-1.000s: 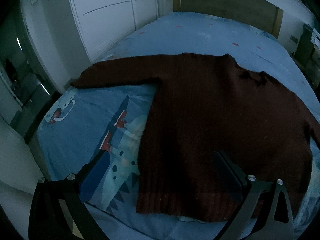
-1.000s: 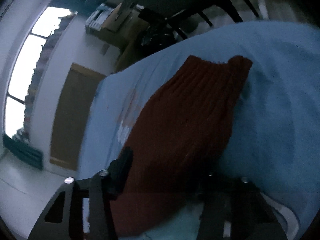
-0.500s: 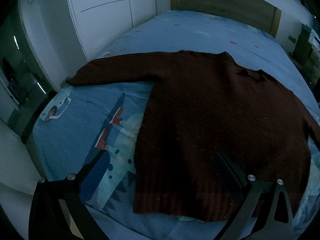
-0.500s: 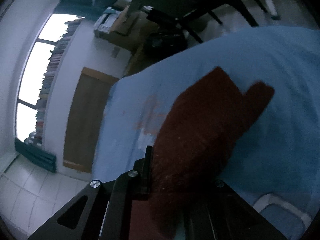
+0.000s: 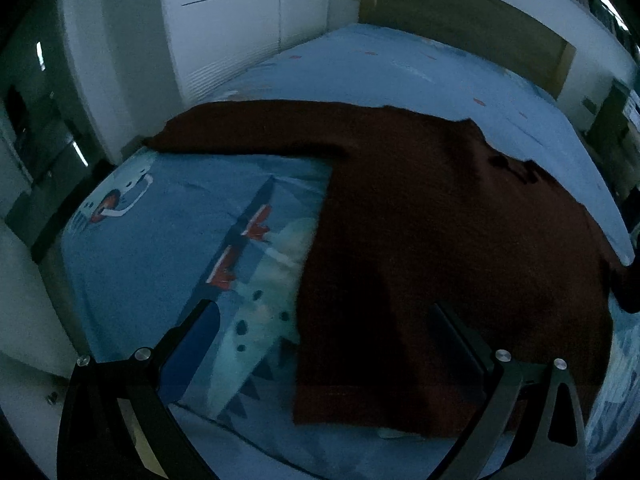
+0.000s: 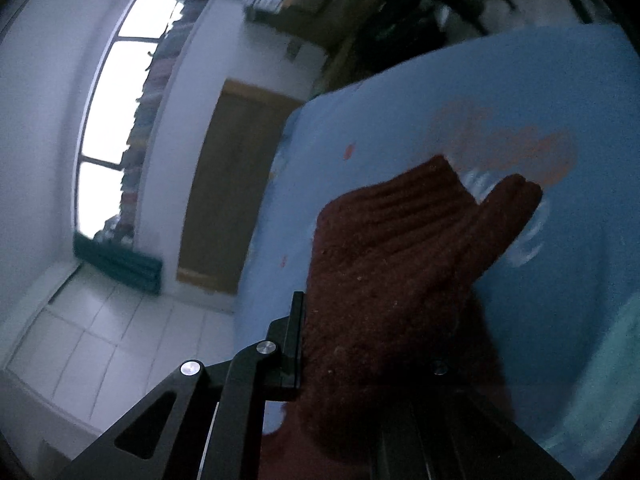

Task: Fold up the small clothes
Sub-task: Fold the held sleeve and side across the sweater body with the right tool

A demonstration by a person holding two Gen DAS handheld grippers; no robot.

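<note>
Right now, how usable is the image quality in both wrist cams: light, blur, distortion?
Left wrist: dim and blue-tinted, so the maroon sweater reads near black; strong fisheye curve on the bed; fairly sharp. Right wrist: the window is blown out, the room is smeared by motion blur, and the sleeve in the fingers is soft.

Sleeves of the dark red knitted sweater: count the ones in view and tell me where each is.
2. One sleeve lies stretched out flat on the blue bedspread in the left wrist view; the other sleeve is lifted, clamped in the right hand-held gripper.
</note>
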